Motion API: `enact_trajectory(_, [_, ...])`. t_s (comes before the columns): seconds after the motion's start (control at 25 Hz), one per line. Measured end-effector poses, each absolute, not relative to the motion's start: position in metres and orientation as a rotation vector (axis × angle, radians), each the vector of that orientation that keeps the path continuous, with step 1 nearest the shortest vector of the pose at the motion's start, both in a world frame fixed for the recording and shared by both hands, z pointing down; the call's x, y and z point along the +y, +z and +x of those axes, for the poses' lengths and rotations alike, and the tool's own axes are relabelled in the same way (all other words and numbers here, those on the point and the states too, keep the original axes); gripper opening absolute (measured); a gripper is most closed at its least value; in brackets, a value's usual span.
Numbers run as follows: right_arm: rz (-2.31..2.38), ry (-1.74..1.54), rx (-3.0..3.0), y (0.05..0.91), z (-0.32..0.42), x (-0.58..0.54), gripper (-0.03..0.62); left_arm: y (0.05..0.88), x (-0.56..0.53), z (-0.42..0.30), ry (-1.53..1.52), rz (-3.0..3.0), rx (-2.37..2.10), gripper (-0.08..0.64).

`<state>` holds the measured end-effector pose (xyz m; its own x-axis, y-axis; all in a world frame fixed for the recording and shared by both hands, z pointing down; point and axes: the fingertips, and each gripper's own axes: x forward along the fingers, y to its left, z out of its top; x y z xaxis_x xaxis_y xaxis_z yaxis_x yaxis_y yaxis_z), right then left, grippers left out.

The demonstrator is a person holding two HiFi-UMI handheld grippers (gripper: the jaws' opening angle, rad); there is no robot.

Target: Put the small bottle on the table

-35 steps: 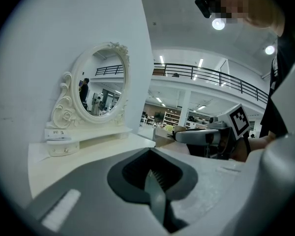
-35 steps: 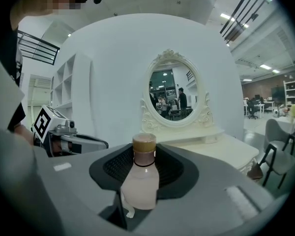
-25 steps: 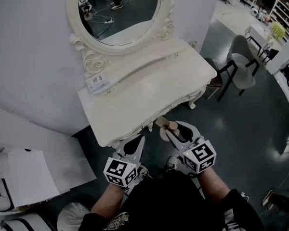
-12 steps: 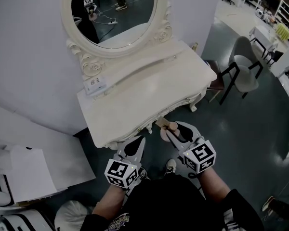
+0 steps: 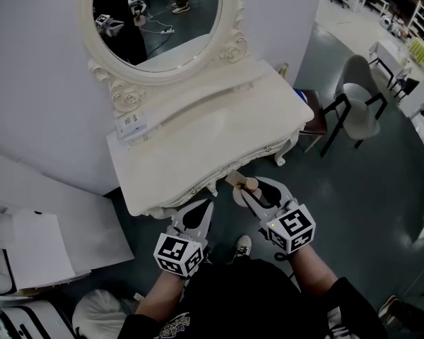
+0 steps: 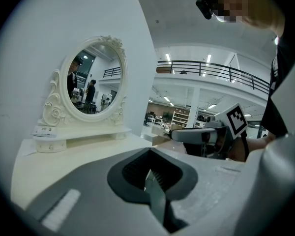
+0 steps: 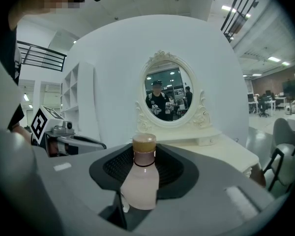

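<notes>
My right gripper (image 5: 249, 191) is shut on a small pale pink bottle (image 5: 243, 190) with a tan cap, held just off the front edge of the cream dressing table (image 5: 198, 147). The right gripper view shows the bottle (image 7: 140, 180) upright between the jaws, its cap pointing toward the oval mirror (image 7: 168, 96). My left gripper (image 5: 196, 216) hovers below the table's front edge, shut with nothing in it. In the left gripper view the jaws (image 6: 152, 181) meet, with the table top (image 6: 78, 151) ahead.
The oval mirror (image 5: 155, 16) stands at the table's back with a small label card (image 5: 131, 124) beside its base. A grey chair (image 5: 357, 104) and a dark stool (image 5: 312, 122) stand to the right. White boxes (image 5: 39, 249) lie on the floor at left.
The view has shifted slightly: table and mirror sit a little further left and up in the picture. Both grippers keep their places, the right still holding the bottle.
</notes>
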<state>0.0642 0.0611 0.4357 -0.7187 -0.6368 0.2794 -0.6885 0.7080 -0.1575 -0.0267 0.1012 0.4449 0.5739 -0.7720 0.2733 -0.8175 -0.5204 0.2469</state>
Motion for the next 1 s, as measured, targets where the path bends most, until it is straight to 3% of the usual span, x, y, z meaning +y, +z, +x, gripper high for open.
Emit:
enact_trajectory(0.48, [1.021,0.389,-2.723,0.442,0.103,0.051,0.167,0.447,0.096,0.011,0.208,2.438,-1.328,0.0])
enact_trajectory(1.0, [1.026,0.407,-2.719,0.444,0.097,0.024,0.167,0.451,0.069,0.004,0.232,2.435,-1.314,0.0])
